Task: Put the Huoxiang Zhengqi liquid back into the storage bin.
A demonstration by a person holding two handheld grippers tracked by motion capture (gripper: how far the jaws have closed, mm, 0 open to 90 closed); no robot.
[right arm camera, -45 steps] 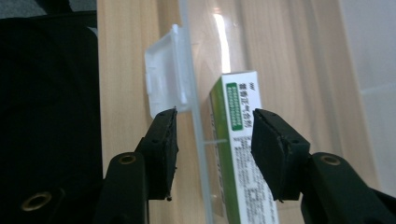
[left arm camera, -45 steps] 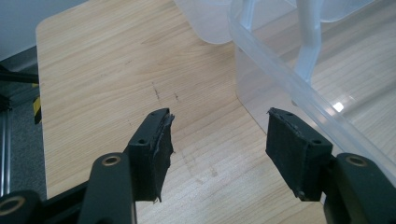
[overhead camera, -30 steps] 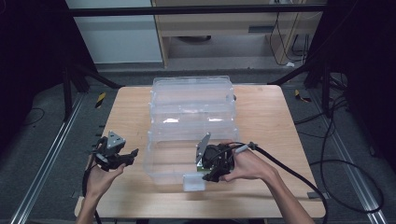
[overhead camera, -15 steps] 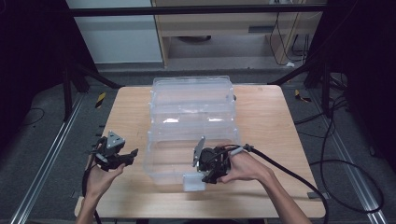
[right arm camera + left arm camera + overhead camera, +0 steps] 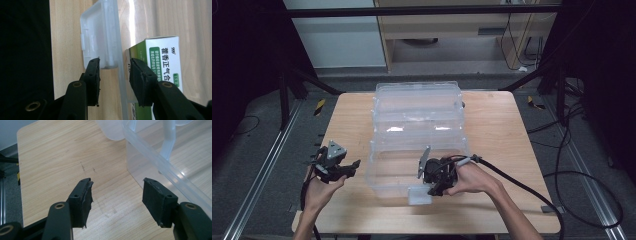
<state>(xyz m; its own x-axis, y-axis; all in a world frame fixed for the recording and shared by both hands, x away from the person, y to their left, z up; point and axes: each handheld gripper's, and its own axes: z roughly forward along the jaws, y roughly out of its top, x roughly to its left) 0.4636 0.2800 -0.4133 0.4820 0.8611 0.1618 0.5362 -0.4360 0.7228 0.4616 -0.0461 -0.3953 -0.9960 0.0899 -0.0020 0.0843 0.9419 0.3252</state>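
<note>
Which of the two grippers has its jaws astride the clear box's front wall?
The right gripper: its jaws straddle the clear box wall. The left gripper is beside it.

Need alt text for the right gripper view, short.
Right gripper, jaws open, straddles the front wall of a clear plastic box by its latch. A green-and-white carton lies inside on the wooden table.

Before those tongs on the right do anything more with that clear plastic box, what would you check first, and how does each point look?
1. Right tongs straddle the front wall of the clear box, beside its latch flap: ok.
2. Jaws closed on the wall: not ok, gaps either side.
3. Green-and-white carton inside, clear of the inner jaw: cannot tell, very close.
4. Left tongs open, holding nothing: ok.
5. Left tongs steadying the box: not ok, beside it.
6. Box flat on the table: ok.
</note>
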